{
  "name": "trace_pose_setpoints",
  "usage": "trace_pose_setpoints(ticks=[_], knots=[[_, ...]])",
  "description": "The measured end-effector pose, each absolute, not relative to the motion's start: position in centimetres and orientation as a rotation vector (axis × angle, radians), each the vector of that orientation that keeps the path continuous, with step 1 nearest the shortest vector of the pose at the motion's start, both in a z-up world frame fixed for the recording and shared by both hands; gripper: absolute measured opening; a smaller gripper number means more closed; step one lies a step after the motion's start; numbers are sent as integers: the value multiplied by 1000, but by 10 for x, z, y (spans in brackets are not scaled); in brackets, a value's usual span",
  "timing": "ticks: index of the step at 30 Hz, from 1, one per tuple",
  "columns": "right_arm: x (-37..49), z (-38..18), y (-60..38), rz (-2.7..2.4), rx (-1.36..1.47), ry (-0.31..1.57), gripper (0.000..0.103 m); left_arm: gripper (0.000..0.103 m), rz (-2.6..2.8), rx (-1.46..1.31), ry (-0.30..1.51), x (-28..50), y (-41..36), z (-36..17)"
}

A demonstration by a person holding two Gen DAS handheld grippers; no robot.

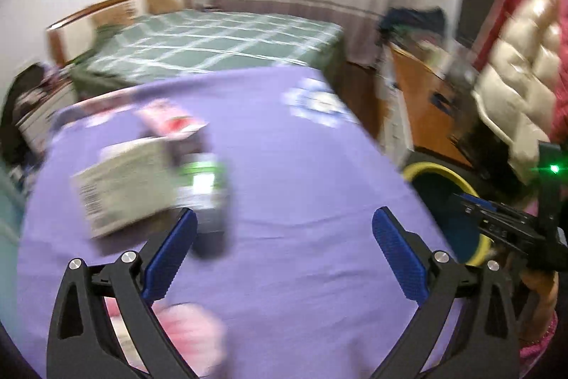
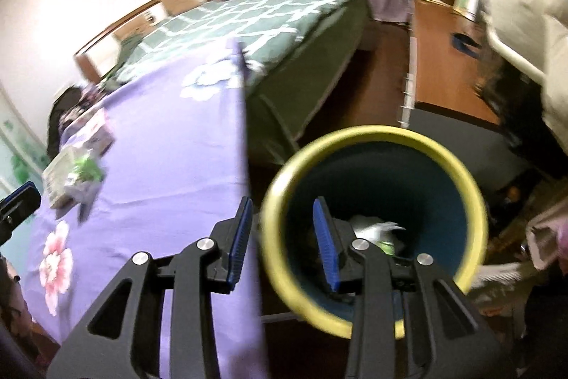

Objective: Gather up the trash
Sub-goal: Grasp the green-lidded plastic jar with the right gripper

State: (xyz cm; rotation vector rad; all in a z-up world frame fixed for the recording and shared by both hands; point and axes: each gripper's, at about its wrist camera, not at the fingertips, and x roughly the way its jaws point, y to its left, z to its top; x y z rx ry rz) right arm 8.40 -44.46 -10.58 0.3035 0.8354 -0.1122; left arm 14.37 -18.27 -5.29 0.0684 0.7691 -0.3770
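On the purple-clothed table (image 1: pixel 301 166) lies blurred trash: a pale carton (image 1: pixel 124 187), a green and white packet (image 1: pixel 204 180) against it, and a red and white packet (image 1: pixel 170 119) behind. My left gripper (image 1: pixel 284 219) hangs open above the cloth, nothing between its pads, the carton just past its left fingertip. A bin with a yellow rim (image 2: pixel 443 166) stands off the table's right edge, white and green trash (image 2: pixel 376 229) inside. My right gripper (image 2: pixel 282 212) straddles the bin's near rim, one finger inside, with gaps on both sides of the rim. In the left wrist view the right gripper (image 1: pixel 461 201) reaches over the bin (image 1: pixel 436 171).
A bed with a green checked cover (image 1: pixel 213 41) lies beyond the table. An orange desk (image 1: pixel 419 105) piled with things stands at the right, cream padded fabric (image 1: pixel 522 66) above it. A hand in a pink sleeve (image 1: pixel 539 293) holds the right gripper. Brown floor (image 2: pixel 372 87) shows between bed and desk.
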Motion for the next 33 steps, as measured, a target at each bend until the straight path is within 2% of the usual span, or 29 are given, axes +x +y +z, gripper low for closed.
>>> trace_pose_setpoints(ticks=[8,16,19,21,23,33], knots=[[123,-92,-350,44,225,838,34,98,-165,-38,710,141,-66,-44],[152,-82,-255,184,175,827,35,98,-72,-81,691,137,-6,-47],[160,-81,-230,203,172,819,42,98,-59,-105,703,138,14,-53],[165,-80,-217,194,170,802,53,98,-56,-118,706,136,21,-55],[172,-83,-205,160,150,793,58,98,-56,-126,708,136,27,-57],[199,-113,-181,75,94,869,60,98,-95,-146,727,141,29,-66]])
